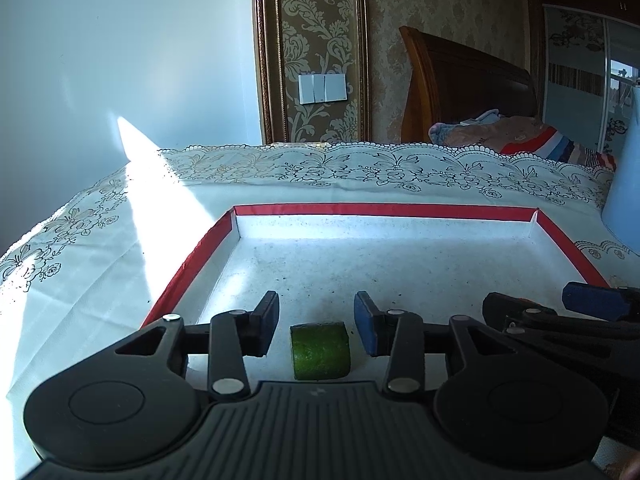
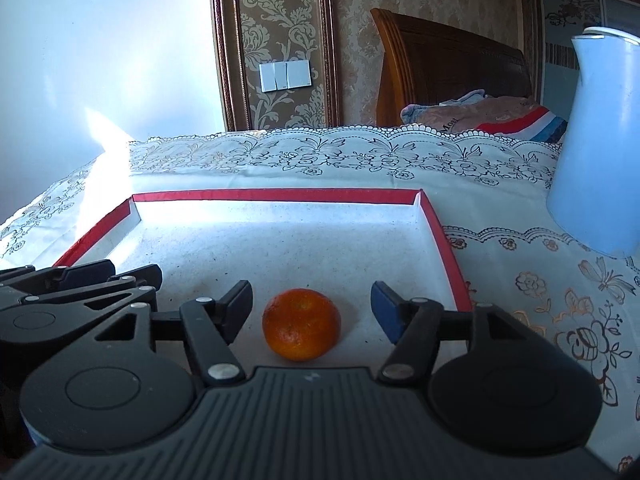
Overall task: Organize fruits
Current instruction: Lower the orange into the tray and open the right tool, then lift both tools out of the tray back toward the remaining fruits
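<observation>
A short green piece of cucumber-like fruit lies on the white floor of a shallow red-rimmed tray. My left gripper stands open around it, both blue pads clear of its sides. In the right wrist view an orange rests on the same tray near its front right. My right gripper is open, with gaps between the orange and each pad. Each gripper shows at the edge of the other's view: the right gripper, the left gripper.
The tray sits on a lace-patterned white tablecloth. A pale blue jug stands to the right of the tray. Behind the table are a wooden headboard, folded bedding and a wallpapered wall with a switch plate. Bright sunlight falls on the left.
</observation>
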Motion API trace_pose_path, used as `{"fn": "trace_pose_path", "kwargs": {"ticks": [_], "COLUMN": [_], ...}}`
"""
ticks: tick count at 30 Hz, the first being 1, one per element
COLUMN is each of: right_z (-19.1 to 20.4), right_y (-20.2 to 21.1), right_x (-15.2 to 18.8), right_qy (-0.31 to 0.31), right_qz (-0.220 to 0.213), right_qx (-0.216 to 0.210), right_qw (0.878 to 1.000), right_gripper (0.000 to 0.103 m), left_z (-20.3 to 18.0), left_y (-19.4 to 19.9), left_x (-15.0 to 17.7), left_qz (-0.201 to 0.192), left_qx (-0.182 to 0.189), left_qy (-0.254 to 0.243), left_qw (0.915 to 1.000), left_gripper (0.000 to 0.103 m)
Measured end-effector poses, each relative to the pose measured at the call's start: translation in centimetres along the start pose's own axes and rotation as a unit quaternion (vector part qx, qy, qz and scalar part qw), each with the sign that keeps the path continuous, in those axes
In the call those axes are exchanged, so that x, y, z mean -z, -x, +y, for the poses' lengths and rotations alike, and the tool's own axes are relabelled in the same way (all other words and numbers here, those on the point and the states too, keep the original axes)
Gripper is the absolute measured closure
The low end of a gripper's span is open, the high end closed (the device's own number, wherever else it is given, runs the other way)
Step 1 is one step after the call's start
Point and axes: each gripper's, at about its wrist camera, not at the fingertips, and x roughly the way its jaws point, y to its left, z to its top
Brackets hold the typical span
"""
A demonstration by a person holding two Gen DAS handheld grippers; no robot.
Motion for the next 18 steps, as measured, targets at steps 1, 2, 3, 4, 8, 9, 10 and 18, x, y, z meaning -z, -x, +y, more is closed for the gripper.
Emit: {"fn": "trace_pose_path", "kwargs": {"ticks": [1,2,3,4,8,9,10,18], "right_z": [-0.2,-0.5,-0.7,-0.8,-1.6,-1.8,-2.0,-3.8], "right_y": [0.3,0.4,0.6,0.7,1.0,1.1,1.3,2.6], "right_x": [-0.1,-0.3,-0.3,-0.4,-0.5,-0.6,-0.6,-1.1], "right_qy": [-0.006,-0.012,-0.017,-0.021,-0.037,-0.041,-0.047,-0.086], "right_qz": [-0.007,-0.012,-0.016,-0.019,-0.027,-0.03,-0.035,-0.068], "right_qx": [0.0,-0.001,0.0,0.0,0.002,0.002,0.003,-0.003], "right_qw": [1.0,1.0,1.0,1.0,0.999,0.999,0.998,0.994], "right_gripper": [0.039,0.039,0.039,0.039,0.039,0.039,0.039,0.028], "left_z": [0.3,0.5,0.7,0.9,1.7,2.3,3.0,7.4], "left_y": [0.2,0.4,0.8,1.0,1.2,1.2,1.4,3.1], "left_x": [-0.1,-0.2,-0.3,-0.4,-0.8,-0.9,-1.1,-1.6], "left_qz": [-0.007,-0.015,-0.026,-0.034,-0.033,-0.033,-0.035,-0.065], "left_qx": [-0.003,-0.004,-0.003,0.0,0.012,0.017,0.022,0.036], "left_qy": [0.006,0.01,0.016,0.019,0.035,0.05,0.068,0.172], "left_qw": [1.0,0.9998,0.9995,0.9992,0.9988,0.9981,0.9968,0.9823], "left_gripper": [0.036,0.031,0.026,0.026,0.026,0.026,0.026,0.026]}}
